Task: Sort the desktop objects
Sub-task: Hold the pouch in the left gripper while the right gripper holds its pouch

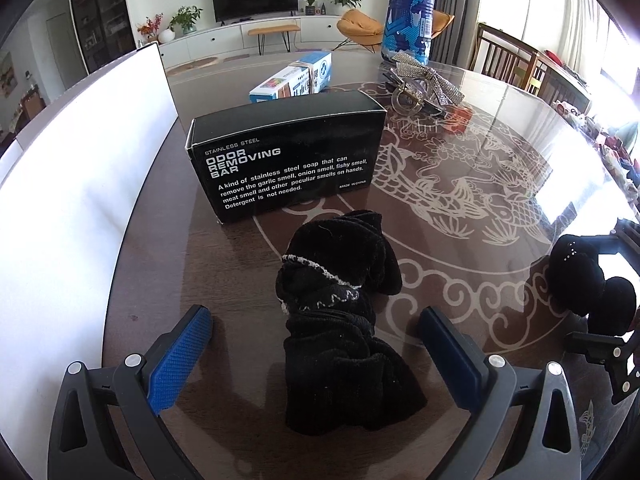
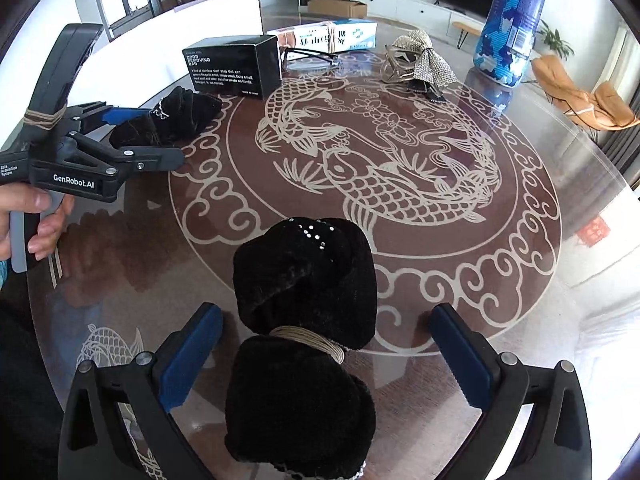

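The left tool point(image 1: 316, 344) is released, its two blue-padded fingers point(image 1: 180, 354) spread wide to either side of a black crumpled fabric piece with pale lace trim point(image 1: 340, 320), which lies on the glass worktop point(image 1: 460, 184) between them; whether the pads touch the cloth cannot be told. Straight ahead of this tool, just past the fabric, a black box printed "ODOR REMOVING BAR" point(image 1: 286, 160) stands on its long edge. Farther ahead lies a blue and white carton point(image 1: 294, 80), and ahead to the right sit a rhinestone bow hair clip point(image 1: 424, 84) and a tall blue patterned can point(image 1: 410, 8). A white board point(image 1: 80, 184) runs along the tool's left side. The right tool point(image 2: 326, 354) is also released, its fingers wide apart around a black velvet bow tied at its middle with pale cord point(image 2: 304, 320), which rests on the worktop with its studded upper lobe pointing away from the tool. From the right wrist view, the left tool appears far to the left, gripped by a hand point(image 2: 28, 220), with the crumpled fabric between its fingers. A pair of black-framed glasses point(image 2: 310, 56) lies ahead, just beyond the black box, beside the carton.
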### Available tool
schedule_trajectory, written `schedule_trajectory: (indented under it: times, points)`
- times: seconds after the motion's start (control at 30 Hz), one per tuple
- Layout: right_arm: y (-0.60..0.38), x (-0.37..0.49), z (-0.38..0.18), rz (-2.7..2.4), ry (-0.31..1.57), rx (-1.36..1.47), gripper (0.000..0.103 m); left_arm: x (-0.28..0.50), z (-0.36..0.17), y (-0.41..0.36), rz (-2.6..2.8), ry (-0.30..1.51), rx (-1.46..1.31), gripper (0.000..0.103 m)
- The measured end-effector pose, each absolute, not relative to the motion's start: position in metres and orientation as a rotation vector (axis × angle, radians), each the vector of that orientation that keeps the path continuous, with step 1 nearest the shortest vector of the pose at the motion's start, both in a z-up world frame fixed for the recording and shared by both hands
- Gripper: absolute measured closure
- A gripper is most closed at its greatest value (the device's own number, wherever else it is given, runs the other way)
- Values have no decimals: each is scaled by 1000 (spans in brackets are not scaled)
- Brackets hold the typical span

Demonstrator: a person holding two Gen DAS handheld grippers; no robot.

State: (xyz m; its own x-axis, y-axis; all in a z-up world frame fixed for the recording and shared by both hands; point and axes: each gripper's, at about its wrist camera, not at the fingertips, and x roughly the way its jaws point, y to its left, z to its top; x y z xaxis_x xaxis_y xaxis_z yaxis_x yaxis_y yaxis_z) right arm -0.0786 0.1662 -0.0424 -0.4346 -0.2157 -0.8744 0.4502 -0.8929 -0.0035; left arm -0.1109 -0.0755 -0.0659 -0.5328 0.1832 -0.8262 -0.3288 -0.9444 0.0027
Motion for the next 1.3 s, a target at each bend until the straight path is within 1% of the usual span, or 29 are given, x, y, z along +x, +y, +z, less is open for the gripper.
schedule_trajectory:
  times: [0.17,1.3]
  points:
    - [168,-67,-45,-2415,296,1248,0,-122,-67,-81,2514,226,-1323,0]
    - [166,-67,-45,-2426,299,1248,0,-117,-65,-82,2521,222,-1319,0]
